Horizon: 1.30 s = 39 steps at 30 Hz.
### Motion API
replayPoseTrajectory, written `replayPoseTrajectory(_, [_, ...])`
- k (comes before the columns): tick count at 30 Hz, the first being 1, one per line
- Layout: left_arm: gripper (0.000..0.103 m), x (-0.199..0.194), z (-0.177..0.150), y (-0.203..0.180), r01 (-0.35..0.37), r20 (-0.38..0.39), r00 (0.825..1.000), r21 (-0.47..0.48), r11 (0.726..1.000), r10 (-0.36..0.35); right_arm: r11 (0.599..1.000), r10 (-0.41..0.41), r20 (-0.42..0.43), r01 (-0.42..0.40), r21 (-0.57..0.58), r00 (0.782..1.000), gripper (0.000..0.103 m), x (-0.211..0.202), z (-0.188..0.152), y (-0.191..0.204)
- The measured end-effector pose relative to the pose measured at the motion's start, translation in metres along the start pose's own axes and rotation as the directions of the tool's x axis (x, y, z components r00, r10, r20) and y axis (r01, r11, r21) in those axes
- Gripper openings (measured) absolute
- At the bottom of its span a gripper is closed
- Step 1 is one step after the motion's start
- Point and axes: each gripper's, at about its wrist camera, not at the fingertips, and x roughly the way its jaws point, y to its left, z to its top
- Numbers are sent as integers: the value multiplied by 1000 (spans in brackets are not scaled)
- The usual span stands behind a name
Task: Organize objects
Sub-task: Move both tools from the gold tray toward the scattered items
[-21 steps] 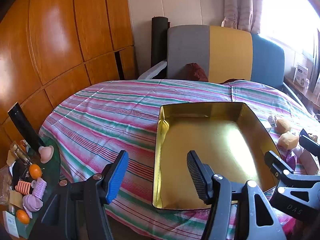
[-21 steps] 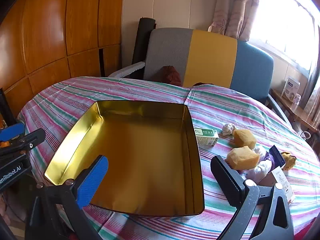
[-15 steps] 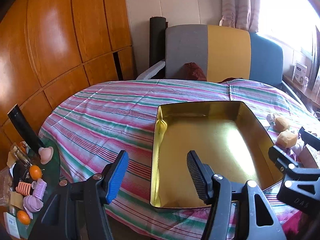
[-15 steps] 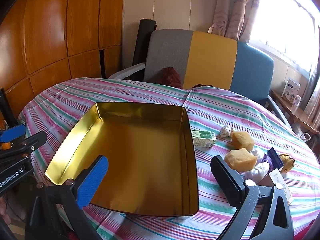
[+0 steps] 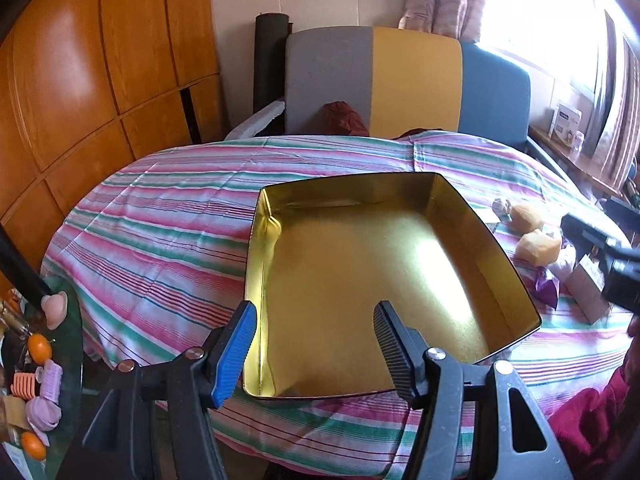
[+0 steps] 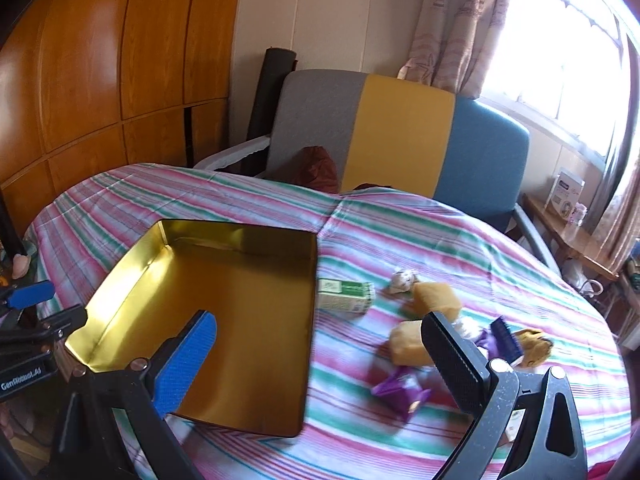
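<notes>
The gold tin tray (image 5: 360,264) lies empty on the round bench, whose striped cloth (image 5: 160,224) runs in pink, green and white bands. In the left wrist view the tray's near left corner sits between the left gripper (image 5: 312,344) jaws, which stand apart and released, grasping nothing; the blue pad is outside the tray's left wall and the black pad over its floor.

To the right of the tray, loose things lie on the cloth. A small green and white carton (image 6: 346,294) lies just beside the tray's right wall. Past it are a small crumpled white wrapper (image 6: 402,280), two yellow sponge-like blocks (image 6: 434,298), a purple wrapper (image 6: 400,390), a purple brush (image 6: 504,338) and a brown crumpled piece (image 6: 534,346). The right gripper (image 6: 320,360) hangs over this stretch with its jaws spread wide and released, the blue pad over the tray's floor and the black pad in front of the nearer yellow block; nothing is grasped.

Behind the bench stands a chair (image 6: 396,136) with a grey, yellow and blue back, a dark red bundle (image 6: 316,168) on its seat. A low glass side table (image 5: 76,320) at the left carries oranges (image 5: 39,348) and pink and lilac items.
</notes>
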Motion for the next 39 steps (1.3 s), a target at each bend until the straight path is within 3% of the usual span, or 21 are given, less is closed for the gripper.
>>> replayPoseTrajectory(8, [62, -1, 0, -8, 1, -3, 1000, 22, 1000, -1, 999, -36, 13, 35, 29, 999, 103, -5, 6, -27])
replayPoseTrajectory(15, [62, 1, 1, -11, 45, -16, 999, 37, 998, -45, 995, -79, 12, 78, 57, 997, 103, -6, 8, -58])
replayPoseTrajectory(19, [62, 4, 1, -11, 133, -44, 990, 13, 991, -133, 989, -123, 11, 122, 87, 992, 103, -4, 9, -89])
replayPoseTrajectory(21, [62, 7, 1, -9, 236, -90, 967, -32, 971, -238, 984, -137, 20, 133, 119, 990, 103, -4, 7, -110])
replayPoseTrajectory(24, [62, 15, 0, -10, 386, -153, 904, -111, 916, -400, 973, -129, 13, 124, 195, 992, 103, 5, -2, -143])
replayPoseTrajectory(25, [62, 16, -1, -14, 406, -160, 894, -104, 908, -418, 966, -124, 11, 118, 229, 992, 103, 9, -8, -156])
replayPoseTrajectory(27, [62, 13, -4, -24, 413, -155, 895, -64, 908, -418, 947, -129, -14, 127, 294, 992, 103, 18, -22, -176])
replayPoseTrajectory(30, [63, 13, -2, -31, 457, -170, 872, -51, 888, -458, 869, -69, -87, 102, 483, 994, 103, 32, -42, -212])
replayPoseTrajectory(32, [63, 14, 2, -36, 453, -188, 873, -26, 891, -450, 833, -36, -62, 64, 549, 997, 103, 32, -46, -224])
replayPoseTrajectory(34, [63, 13, 5, -42, 462, -196, 870, 6, 887, -452, 822, -45, -56, 69, 565, 997, 103, 31, -48, -227])
replayPoseTrajectory(36, [70, 11, 9, -49, 453, -199, 878, 58, 890, -434, 820, -37, -62, 65, 568, 997, 103, 32, -48, -227])
replayPoseTrajectory(39, [71, 13, 21, -67, 418, -207, 900, 160, 894, -384, 827, -45, -116, 102, 553, 992, 103, 39, -50, -220])
